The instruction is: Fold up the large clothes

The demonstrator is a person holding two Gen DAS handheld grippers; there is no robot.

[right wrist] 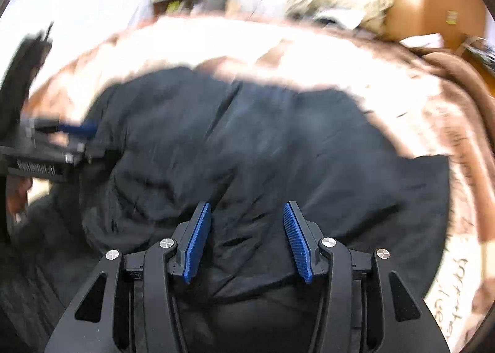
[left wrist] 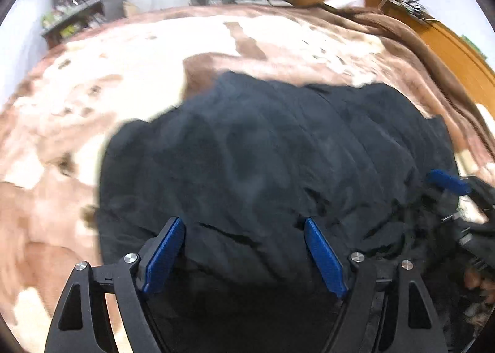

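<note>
Garment, a large black padded jacket [left wrist: 263, 161], lies spread on the brown-and-cream plush blanket [left wrist: 108, 80] of the bed. Left tool [left wrist: 244, 223] and right tool [right wrist: 247, 207] hover over its near edge, blue pads apart, nothing clamped.

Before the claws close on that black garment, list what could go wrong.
1. The black garment lies rumpled in layers, so the open left claw may pinch only the top layer.
2. Either claw could catch the brown and cream blanket underneath.
3. The right claw stands narrower, so the two grips may come out uneven.
</note>
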